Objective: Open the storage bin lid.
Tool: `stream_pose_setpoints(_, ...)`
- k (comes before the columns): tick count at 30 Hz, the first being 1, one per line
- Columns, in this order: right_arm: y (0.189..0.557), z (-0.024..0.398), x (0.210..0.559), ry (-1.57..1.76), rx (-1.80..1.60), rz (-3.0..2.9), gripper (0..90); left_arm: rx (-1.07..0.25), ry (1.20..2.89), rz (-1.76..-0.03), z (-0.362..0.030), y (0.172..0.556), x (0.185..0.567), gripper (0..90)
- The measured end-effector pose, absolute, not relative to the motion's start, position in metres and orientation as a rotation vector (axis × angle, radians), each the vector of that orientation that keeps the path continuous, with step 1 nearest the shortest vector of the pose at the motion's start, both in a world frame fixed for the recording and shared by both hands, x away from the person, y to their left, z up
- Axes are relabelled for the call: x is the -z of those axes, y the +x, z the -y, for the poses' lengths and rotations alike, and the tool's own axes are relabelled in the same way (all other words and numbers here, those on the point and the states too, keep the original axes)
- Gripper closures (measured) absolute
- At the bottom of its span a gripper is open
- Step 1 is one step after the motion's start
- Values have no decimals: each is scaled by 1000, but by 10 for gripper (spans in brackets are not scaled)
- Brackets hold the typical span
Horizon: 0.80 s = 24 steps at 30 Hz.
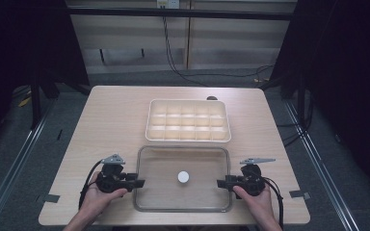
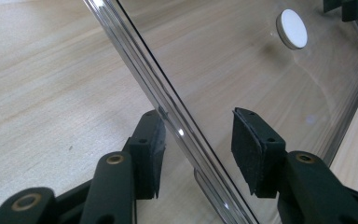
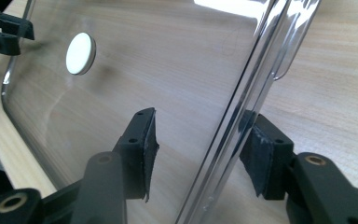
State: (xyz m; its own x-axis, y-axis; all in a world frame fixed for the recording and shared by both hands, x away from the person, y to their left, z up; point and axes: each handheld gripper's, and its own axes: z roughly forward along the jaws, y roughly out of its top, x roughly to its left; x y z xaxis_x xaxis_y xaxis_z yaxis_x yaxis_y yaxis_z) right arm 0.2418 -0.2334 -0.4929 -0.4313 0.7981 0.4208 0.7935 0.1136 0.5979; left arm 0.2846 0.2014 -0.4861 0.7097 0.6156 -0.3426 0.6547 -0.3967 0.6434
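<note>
A clear rectangular lid with a white round knob lies flat on the wooden table near its front edge. My left gripper is at the lid's left edge and my right gripper at its right edge, both pointing inward. In the left gripper view the lid's rim runs between the open jaws of the left gripper; one pad is right by it, the other stands apart. In the right gripper view the rim likewise passes between the spread jaws of the right gripper.
A cream tray divided into several empty compartments sits just behind the lid. A small dark object lies at the tray's far right corner. Bare tabletop stretches to the left and right of the tray. Cables trail on the floor beyond.
</note>
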Motion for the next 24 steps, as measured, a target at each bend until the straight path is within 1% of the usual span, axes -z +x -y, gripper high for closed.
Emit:
stream_pose_setpoints(5, 244, 229, 494, 1649, -1165, -2333, 441, 53, 2158, -977, -201, 286, 488, 541)
stream_pose_setpoints(9, 244, 232, 495, 1647, -1153, -2301, 460, 76, 2168, -997, -201, 287, 490, 534)
stream_pose_setpoints(10, 244, 234, 495, 1649, -1163, -2292, 463, 72, 2165, -1002, -201, 287, 491, 521)
stream_pose_setpoints(11, 244, 235, 495, 1660, -1167, -2289, 483, 70, 2167, -1003, -201, 287, 490, 508)
stream_pose_setpoints(12, 244, 236, 495, 1654, -1188, -2289, 497, 99, 2155, -1010, -202, 288, 491, 497)
stream_pose_setpoints(13, 244, 237, 495, 1656, -1213, -2284, 493, 108, 2147, -1011, -202, 289, 491, 486)
stream_pose_setpoints(14, 244, 238, 495, 1657, -1227, -2280, 489, 101, 2159, -1006, -202, 289, 491, 495)
stream_pose_setpoints(20, 243, 239, 492, 1639, -1259, -2267, 470, 73, 2163, -1009, -201, 288, 490, 479)
stream_pose_setpoints(21, 243, 240, 492, 1631, -1267, -2265, 465, 17, 2162, -999, -202, 288, 489, 480)
stream_pose_setpoints(24, 242, 241, 490, 1615, -1276, -2248, 453, 65, 2099, -1014, -209, 290, 487, 469)
